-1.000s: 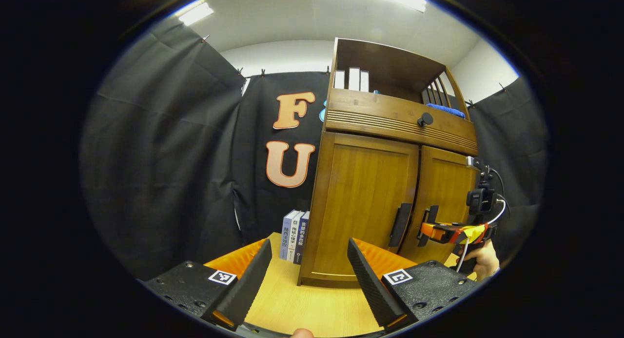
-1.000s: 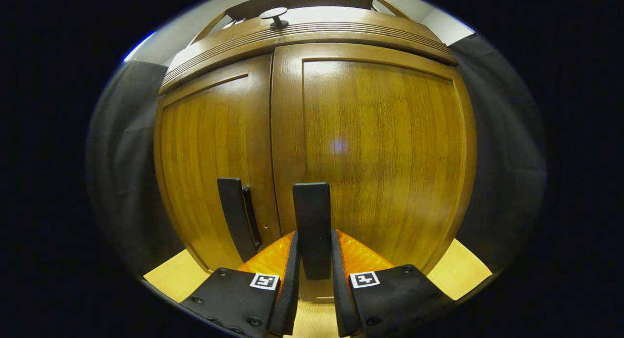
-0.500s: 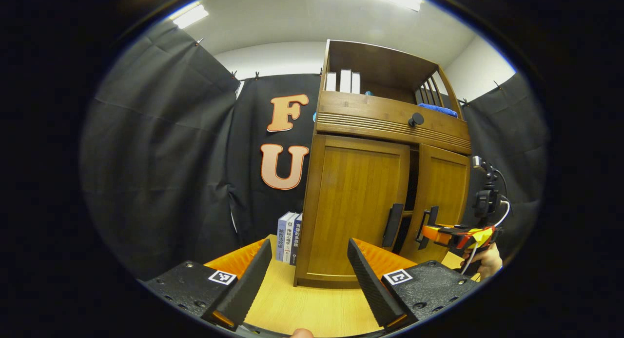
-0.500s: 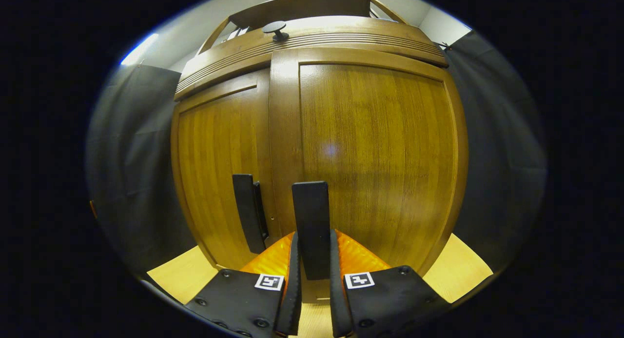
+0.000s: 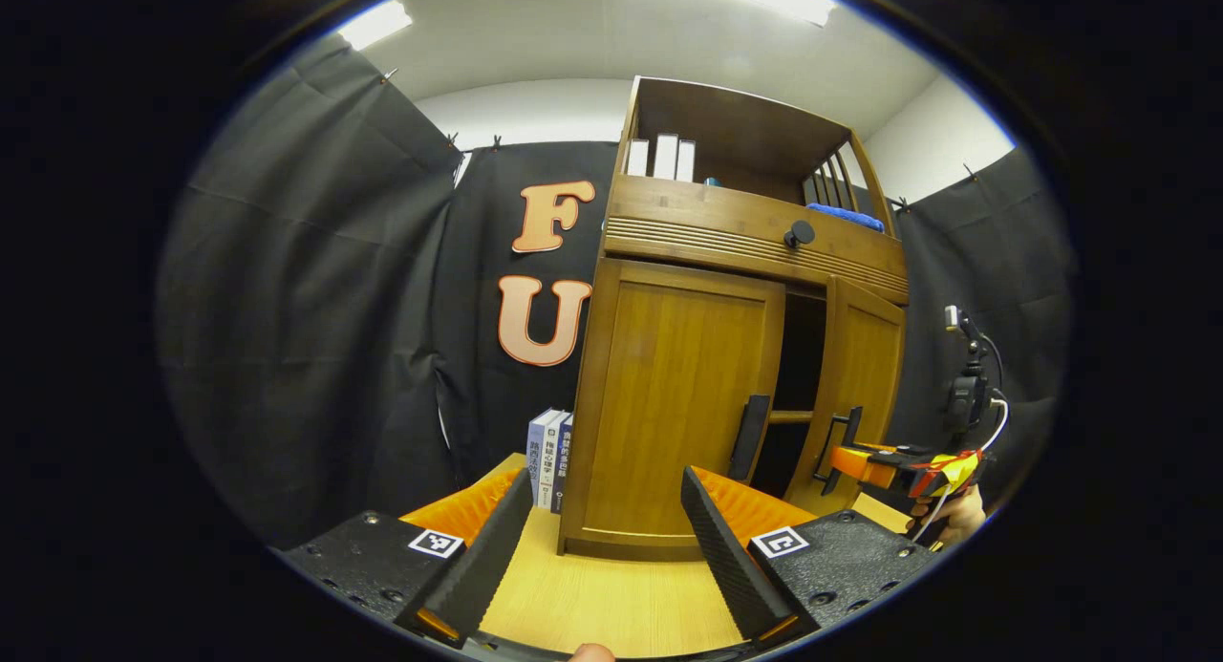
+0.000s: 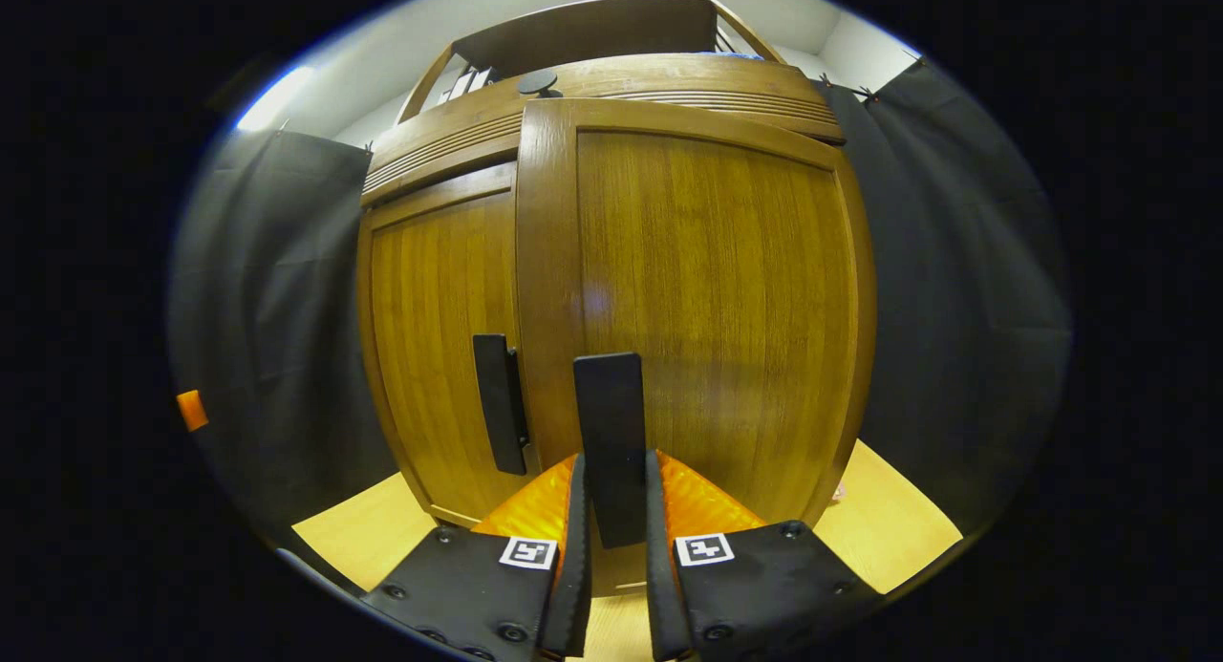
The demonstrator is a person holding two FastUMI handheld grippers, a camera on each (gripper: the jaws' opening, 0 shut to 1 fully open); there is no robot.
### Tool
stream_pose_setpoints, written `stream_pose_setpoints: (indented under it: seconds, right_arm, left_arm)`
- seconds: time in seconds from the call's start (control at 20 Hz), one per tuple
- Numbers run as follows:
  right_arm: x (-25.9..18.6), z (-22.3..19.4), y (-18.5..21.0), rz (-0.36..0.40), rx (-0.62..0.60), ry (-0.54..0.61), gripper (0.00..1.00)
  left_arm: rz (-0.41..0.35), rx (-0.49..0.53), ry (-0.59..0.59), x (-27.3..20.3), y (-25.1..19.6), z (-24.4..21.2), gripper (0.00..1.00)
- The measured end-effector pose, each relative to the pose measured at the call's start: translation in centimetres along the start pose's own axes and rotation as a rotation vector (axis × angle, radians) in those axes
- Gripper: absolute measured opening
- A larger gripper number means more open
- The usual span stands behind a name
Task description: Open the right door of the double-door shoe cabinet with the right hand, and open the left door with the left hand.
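Swinging outward, the right door (image 5: pixel 858 385) of the shoe cabinet (image 5: pixel 755 242) now shows a wider dark gap; the right gripper (image 6: pixel 611 509) stays clamped on its handle (image 6: pixel 610 433). The left gripper (image 5: pixel 602 538) hangs open, empty, before the closed left door (image 5: pixel 669 404), whose turn comes next.

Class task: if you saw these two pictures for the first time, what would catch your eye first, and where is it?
The wooden shoe cabinet at centre, its right door ajar over a dark gap. The right gripper is clamped on that door's handle. The left gripper waits open, low in the foreground.
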State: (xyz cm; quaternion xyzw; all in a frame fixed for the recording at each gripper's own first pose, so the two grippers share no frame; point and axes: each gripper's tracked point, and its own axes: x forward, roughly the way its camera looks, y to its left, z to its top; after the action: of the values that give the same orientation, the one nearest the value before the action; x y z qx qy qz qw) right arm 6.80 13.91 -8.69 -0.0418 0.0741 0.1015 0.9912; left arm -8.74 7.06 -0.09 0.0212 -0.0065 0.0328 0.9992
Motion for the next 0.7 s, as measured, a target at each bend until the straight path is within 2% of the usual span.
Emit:
stream_pose_setpoints:
  seconds: [0.05,0.15,0.25,0.35,0.4,0.5,0.6,0.7]
  right_arm:
    - [0.4,0.1,0.0,-0.012,-0.005,-0.005,0.36]
    - [1.5,0.0,0.3,-0.037,-0.023,-0.011,0.28]
    - [2.9,0.1,0.5,-0.056,-0.041,-0.011,0.36]
    - [3.9,0.2,0.6,-0.067,-0.042,-0.012,0.32]
    - [4.4,0.2,0.7,-0.073,-0.046,-0.014,0.36]
    - [5.2,0.2,0.7,-0.086,-0.058,-0.015,0.32]
    - [6.0,0.3,0.8,-0.096,-0.065,-0.015,0.36]
    - [6.6,0.4,0.8,-0.101,-0.062,-0.012,0.29]
  left_arm:
    - [0.001,0.0,-0.006,0.0,0.1,0.1,0.94]
    - [0.009,0.002,-0.006,-0.1,0.4,0.0,0.92]
    - [0.011,-0.003,-0.001,-0.2,0.5,-0.2,0.92]
    - [0.01,-0.008,0.007,0.1,0.6,-0.5,0.92]
    - [0.012,-0.008,0.011,0.1,0.7,-0.7,0.92]
    - [0.018,-0.009,0.016,0.4,1.0,-0.9,0.95]
    - [0.019,-0.011,0.016,0.4,1.0,-1.0,0.92]
    - [0.019,-0.01,0.017,0.4,1.1,-1.1,0.92]
